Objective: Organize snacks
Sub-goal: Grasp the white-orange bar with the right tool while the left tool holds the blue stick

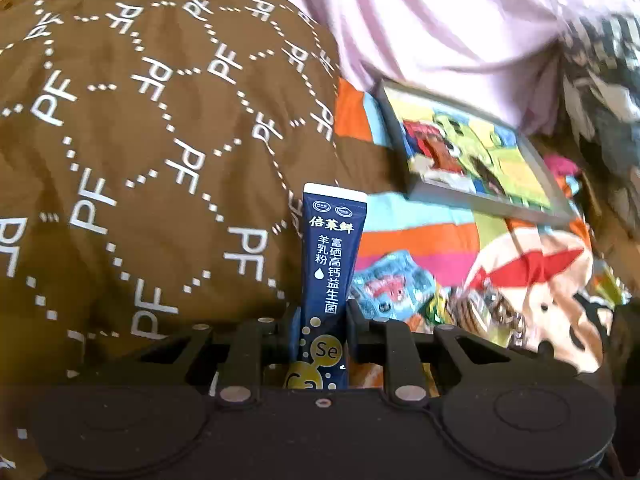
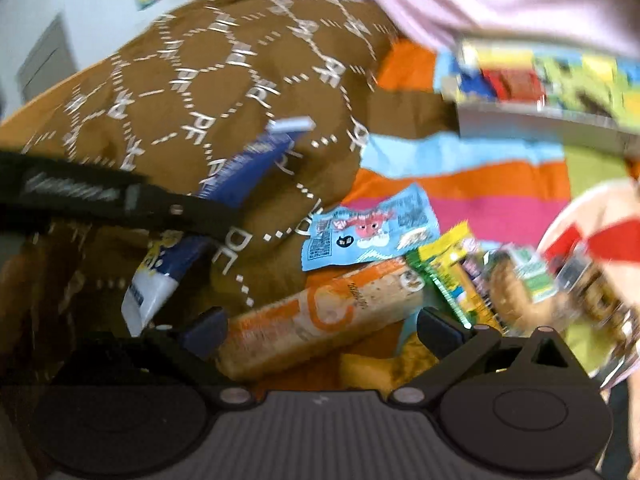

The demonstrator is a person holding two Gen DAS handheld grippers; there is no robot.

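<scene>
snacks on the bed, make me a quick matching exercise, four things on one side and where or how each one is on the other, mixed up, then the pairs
Things:
1. navy sachet
2. light blue packet
3. orange bar
4. right tool

States:
A. open, holding nothing
B. flat on the striped sheet, beside the brown quilt
C. clamped upright in the left tool
D. lying between the right tool's spread fingers, ungripped

Pairs: 1-C, 2-B, 3-D, 4-A

Brown quilt (image 2: 224, 92) bulks left; snack pile (image 2: 460, 276) crowds right; striped sheet (image 2: 480, 184) between lies bare
</scene>
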